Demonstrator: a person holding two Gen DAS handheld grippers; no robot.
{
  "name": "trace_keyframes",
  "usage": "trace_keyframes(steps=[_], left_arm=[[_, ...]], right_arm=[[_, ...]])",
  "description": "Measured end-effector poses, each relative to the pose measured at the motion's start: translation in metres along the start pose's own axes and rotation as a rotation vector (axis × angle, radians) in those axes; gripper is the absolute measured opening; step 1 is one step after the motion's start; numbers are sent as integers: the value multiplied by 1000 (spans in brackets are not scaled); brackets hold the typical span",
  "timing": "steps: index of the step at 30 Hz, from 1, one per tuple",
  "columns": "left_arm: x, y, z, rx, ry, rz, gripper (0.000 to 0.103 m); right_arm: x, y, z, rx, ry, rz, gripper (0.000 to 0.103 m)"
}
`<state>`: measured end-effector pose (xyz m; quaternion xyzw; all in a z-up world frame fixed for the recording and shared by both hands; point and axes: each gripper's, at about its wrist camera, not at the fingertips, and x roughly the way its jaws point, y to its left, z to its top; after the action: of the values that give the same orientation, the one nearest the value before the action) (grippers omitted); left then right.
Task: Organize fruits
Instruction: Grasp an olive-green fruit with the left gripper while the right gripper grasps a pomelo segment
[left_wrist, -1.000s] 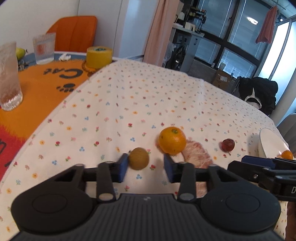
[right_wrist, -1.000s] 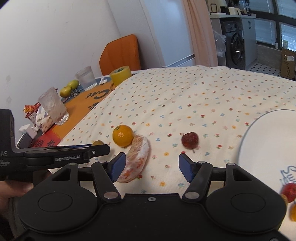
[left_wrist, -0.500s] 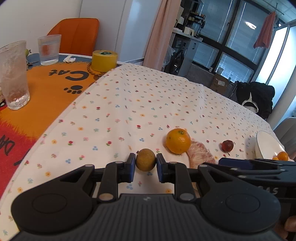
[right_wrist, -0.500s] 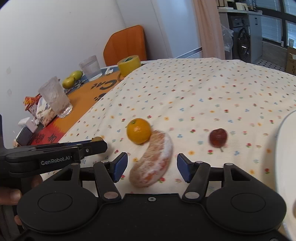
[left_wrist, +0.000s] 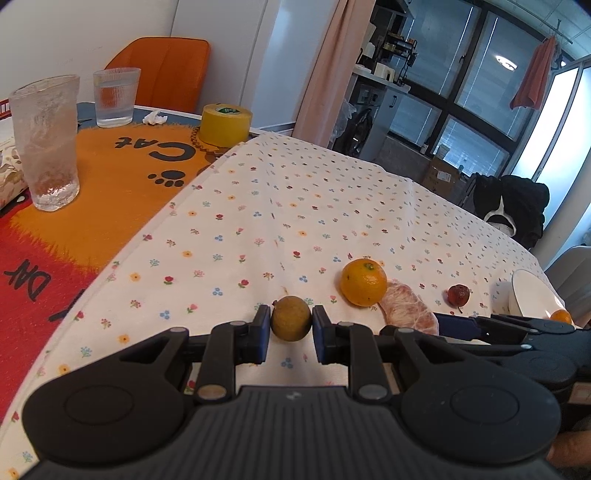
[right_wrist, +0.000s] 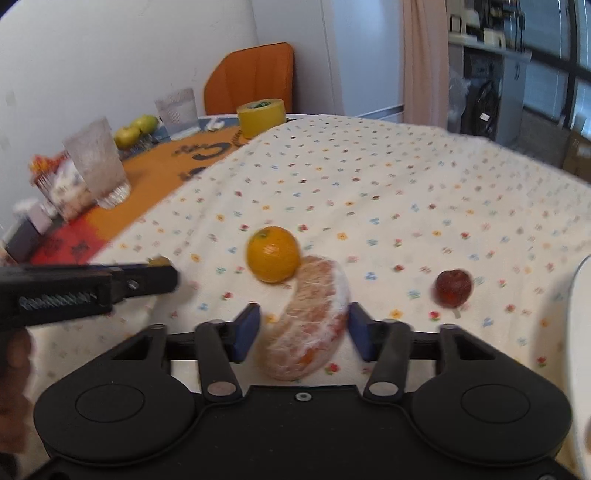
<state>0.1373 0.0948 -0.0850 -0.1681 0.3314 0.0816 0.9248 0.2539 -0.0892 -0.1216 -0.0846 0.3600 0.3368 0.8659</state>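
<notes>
My left gripper (left_wrist: 291, 322) is shut on a small round brown-green fruit (left_wrist: 291, 315), low over the flowered tablecloth (left_wrist: 258, 206). Right of it lie an orange (left_wrist: 364, 282), a peeled citrus segment (left_wrist: 408, 314) and a small red fruit (left_wrist: 458, 294). My right gripper (right_wrist: 303, 332) is open, its blue pads on either side of the peeled segment (right_wrist: 310, 314), which rests on the cloth against the orange (right_wrist: 273, 254). The red fruit (right_wrist: 453, 288) lies further right. A white plate (left_wrist: 528, 293) at the far right holds a small orange fruit (left_wrist: 560, 316).
An orange mat (left_wrist: 92, 177) on the left carries two glasses (left_wrist: 46, 142) (left_wrist: 115, 96) and a yellow tape roll (left_wrist: 226, 124). Green apples (right_wrist: 136, 129) and snack packets (right_wrist: 62, 181) sit at the far left. An orange chair (left_wrist: 162, 70) stands behind the table.
The left gripper's pads closed onto the brown-green fruit. The right gripper swung left from near the plate and now straddles the peeled segment, its fingers slightly narrower.
</notes>
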Motion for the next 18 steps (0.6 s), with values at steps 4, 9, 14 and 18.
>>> trace_keyframes(steps=[4, 9, 14, 18], left_arm=[[-3, -2, 0, 1, -4, -3, 22], [-4, -7, -2, 5, -7, -12, 22], [-2, -11, -3, 5, -4, -19, 22], [0, -11, -2, 7, -3, -22, 22]], right_arm=[[-4, -5, -3, -11, 2, -2, 43], [-12, -17, -5, 10, 20, -35, 43], [-16, -25, -7, 25, 37, -76, 44], [-18, -23, -10, 2, 45, -95, 45]])
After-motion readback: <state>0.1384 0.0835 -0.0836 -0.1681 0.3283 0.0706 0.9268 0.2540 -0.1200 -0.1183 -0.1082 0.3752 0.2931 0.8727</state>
